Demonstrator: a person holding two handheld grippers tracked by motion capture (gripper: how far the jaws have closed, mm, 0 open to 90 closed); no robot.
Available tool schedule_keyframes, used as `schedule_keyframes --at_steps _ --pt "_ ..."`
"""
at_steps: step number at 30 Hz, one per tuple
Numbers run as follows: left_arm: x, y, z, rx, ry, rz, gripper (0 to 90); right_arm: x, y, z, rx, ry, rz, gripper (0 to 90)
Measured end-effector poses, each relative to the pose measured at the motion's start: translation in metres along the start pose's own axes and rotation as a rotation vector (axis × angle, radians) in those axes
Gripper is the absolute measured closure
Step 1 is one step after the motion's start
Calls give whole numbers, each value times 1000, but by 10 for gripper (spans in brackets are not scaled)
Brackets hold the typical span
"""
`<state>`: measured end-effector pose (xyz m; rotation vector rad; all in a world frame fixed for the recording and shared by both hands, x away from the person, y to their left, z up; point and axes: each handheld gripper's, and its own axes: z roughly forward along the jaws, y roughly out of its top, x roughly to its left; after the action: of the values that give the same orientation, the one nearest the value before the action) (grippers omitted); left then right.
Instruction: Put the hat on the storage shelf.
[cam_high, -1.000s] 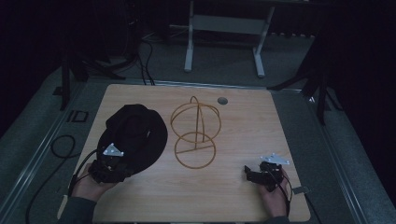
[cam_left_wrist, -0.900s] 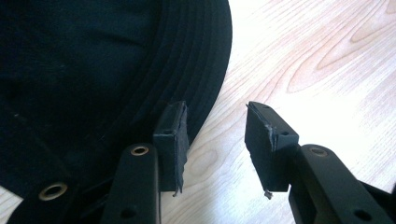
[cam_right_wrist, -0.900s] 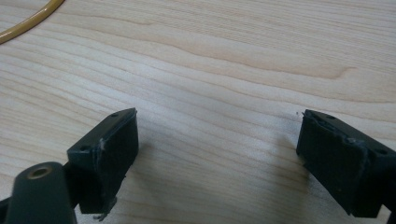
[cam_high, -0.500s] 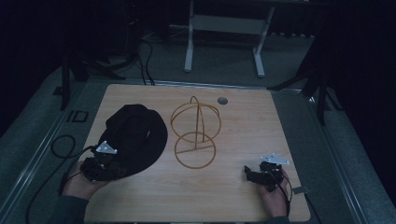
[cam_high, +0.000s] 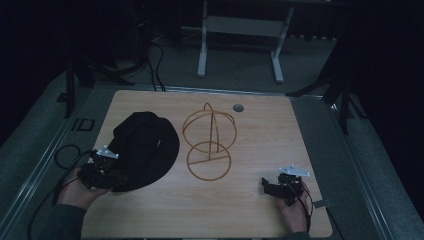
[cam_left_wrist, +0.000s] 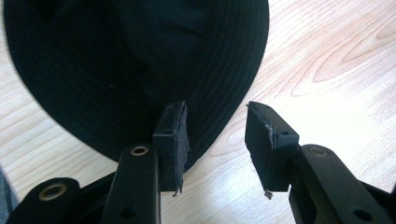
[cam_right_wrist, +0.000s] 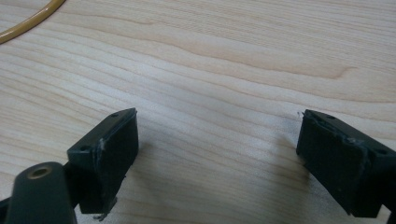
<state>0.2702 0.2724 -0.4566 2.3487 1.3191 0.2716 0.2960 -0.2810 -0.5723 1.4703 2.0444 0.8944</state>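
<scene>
So there's a black hat (cam_high: 145, 150) lying on the left half of the wooden table (cam_high: 260, 210), brim flat on the wood. The left gripper (cam_high: 102, 172) sits at the lower left of the high view, right at the hat's near edge. From the left gripper view its 2 jaws are spread with a clear gap; the brim edge (cam_left_wrist: 205, 140) passes behind the left pad (cam_left_wrist: 173, 135), nothing pinched between them as far as I can see, so released.

Just right of the hat, mid-frame, stands a yellow wire stand (cam_high: 209, 145), apart from the brim.

The right gripper (cam_high: 280, 187) rests low at the lower right, well away from both. Its jaws are wide apart over bare wood, grasping nothing, with a bit of the stand's ring (cam_right_wrist: 28, 21) in the upper left corner of the right gripper view.
</scene>
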Motion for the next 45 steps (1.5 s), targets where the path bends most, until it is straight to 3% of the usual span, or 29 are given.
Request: schedule_keyframes --at_steps 6,14,24,37,45 --pt "10 4 -13 16 8 -25 587 0 0 0 0 0 0 127" --pt "19 13 -16 43 31 -45 580 0 0 0 0 0 0 127" --pt "24 32 -10 106 62 -50 563 0 0 0 0 0 0 127" --pt "25 62 -2 187 93 -14 556 0 0 0 1 0 0 127" --pt "27 76 5 219 118 -22 546 0 0 0 1 0 0 127"
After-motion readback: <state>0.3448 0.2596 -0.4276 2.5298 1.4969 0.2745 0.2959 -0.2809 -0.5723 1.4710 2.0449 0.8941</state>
